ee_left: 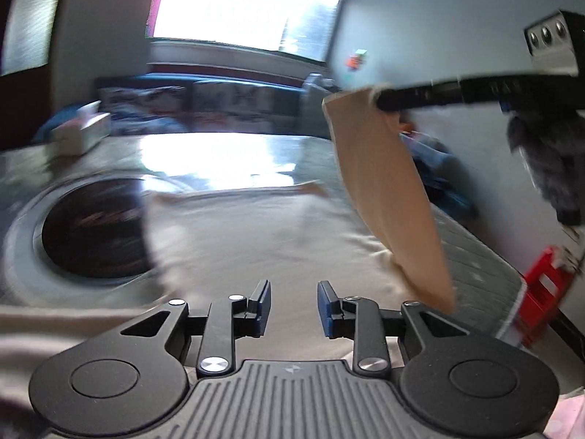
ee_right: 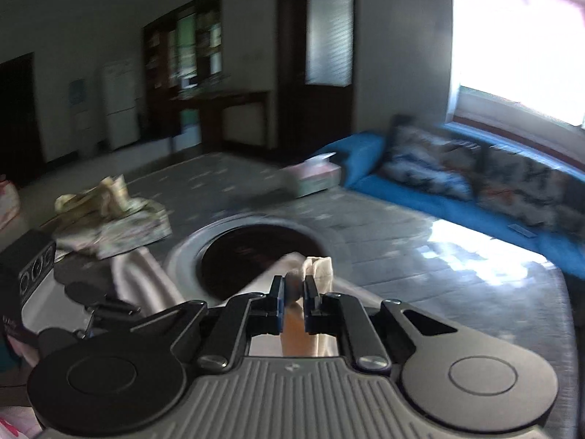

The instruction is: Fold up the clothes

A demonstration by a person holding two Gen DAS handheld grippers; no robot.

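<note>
A beige garment (ee_left: 256, 234) lies spread on the grey table (ee_left: 471, 256), partly over a round dark inset. My left gripper (ee_left: 293, 307) hovers low over it, open, with nothing between its blue pads (ee_left: 327, 309). One flap of the garment (ee_left: 395, 190) is lifted high at the right, pinched at its top edge by my right gripper (ee_left: 382, 99). In the right wrist view the right gripper (ee_right: 292, 292) is shut on a bunched fold of the beige garment (ee_right: 318, 267), which hangs down under the jaws.
The round dark inset (ee_right: 256, 252) sits in the middle of the table. A crumpled pile of patterned clothes (ee_right: 109, 216) lies at the far left, a tissue box (ee_right: 314, 179) at the far edge. A blue sofa (ee_right: 475, 183) runs behind. A red object (ee_left: 544, 281) stands beside the table.
</note>
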